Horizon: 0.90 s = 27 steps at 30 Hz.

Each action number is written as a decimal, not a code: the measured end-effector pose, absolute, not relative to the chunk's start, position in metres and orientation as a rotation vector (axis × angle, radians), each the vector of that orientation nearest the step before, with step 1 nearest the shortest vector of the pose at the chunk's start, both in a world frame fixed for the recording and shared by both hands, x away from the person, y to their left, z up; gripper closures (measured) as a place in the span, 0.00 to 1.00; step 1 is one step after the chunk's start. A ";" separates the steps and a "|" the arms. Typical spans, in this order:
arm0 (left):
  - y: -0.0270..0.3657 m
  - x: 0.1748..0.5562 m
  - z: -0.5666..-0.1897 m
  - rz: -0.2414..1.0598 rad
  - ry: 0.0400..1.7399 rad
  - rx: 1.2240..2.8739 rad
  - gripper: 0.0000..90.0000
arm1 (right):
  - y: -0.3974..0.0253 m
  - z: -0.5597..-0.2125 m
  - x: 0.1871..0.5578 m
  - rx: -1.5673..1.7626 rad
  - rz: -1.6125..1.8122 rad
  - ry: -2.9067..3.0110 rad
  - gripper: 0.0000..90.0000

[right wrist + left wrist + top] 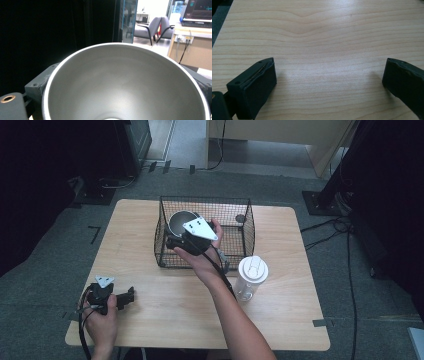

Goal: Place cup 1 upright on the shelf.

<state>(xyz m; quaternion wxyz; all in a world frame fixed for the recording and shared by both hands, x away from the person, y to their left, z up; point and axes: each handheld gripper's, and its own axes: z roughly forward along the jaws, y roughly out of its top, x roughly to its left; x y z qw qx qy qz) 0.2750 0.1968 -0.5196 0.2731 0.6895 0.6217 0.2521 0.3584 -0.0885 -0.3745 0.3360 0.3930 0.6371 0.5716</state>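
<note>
The worktop point(150, 310) carries a black wire basket point(245, 227) near the middle of its far edge, and the right gripper point(176, 236) holds a steel bowl point(180, 221) over the basket's left half, tilted so its open mouth faces up and toward the person. In the right gripper view the bowl point(125, 85) sits between the two jaws, which press on its outer wall from either side, so the gripper is pinching the bowl. It looks as if the bowl is either going into the basket or coming out of it; which of the two cannot be told. Either way, the step is done well by keeping the squeeze steady, since a smooth round wall can slip between flat pads, and by moving the bowl straight up or down through the basket's open top so its rim does not catch the wire. A clear plastic jar with a white lid point(251, 275) stands just outside the basket's near right corner, close to the right forearm, which should pass it without nudging. The left gripper point(125, 298) rests at the near left corner of the worktop, jaws spread wide over bare wood and holding nothing.
</note>
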 end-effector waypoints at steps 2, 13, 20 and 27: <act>0.197 0.275 -0.520 0.679 1.671 1.857 0.00 | -0.086 -0.378 0.367 1.047 1.479 1.678 0.08; 0.197 0.275 -0.520 0.677 1.672 1.858 0.00 | -0.087 -0.387 0.413 1.081 1.491 1.674 0.08; 0.197 0.275 -0.520 0.677 1.672 1.858 0.00 | -0.084 -0.397 0.443 1.061 1.493 1.701 0.08; 0.197 0.275 -0.520 0.678 1.672 1.860 0.00 | -0.079 -0.416 0.464 1.016 1.412 1.714 0.08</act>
